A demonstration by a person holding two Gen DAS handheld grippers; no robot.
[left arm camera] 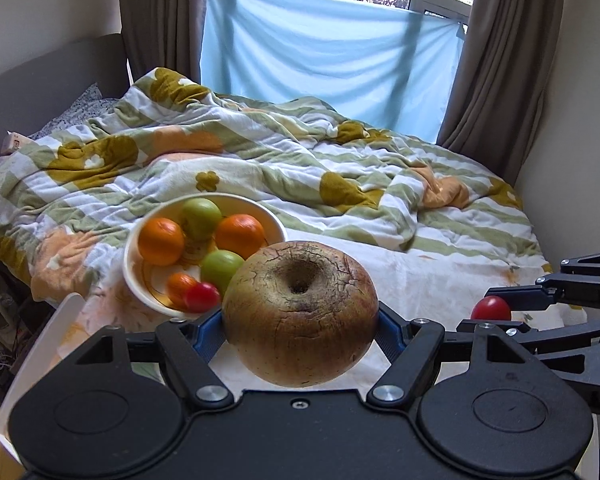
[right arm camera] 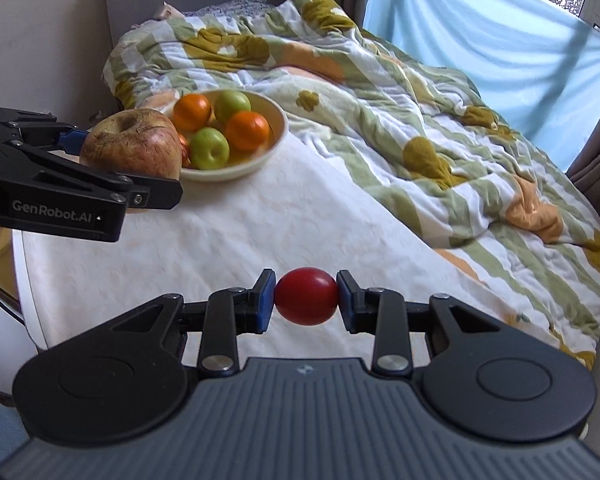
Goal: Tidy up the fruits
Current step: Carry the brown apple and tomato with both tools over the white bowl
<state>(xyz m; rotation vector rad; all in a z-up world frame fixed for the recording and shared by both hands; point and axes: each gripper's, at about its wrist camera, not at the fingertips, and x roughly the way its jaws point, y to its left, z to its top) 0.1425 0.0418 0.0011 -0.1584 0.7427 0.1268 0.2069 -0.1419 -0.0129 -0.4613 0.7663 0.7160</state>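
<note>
My left gripper is shut on a large wrinkled brown apple, held above the white cloth just in front of a cream bowl. The bowl holds oranges, green fruits and a small red fruit. My right gripper is shut on a small red tomato above the cloth, to the right of the bowl. In the right wrist view the left gripper with the apple is at the left, next to the bowl.
The bowl rests on a white cloth over a round white table edge beside a bed with a rumpled striped floral quilt. Behind are curtains and a blue sheet over the window.
</note>
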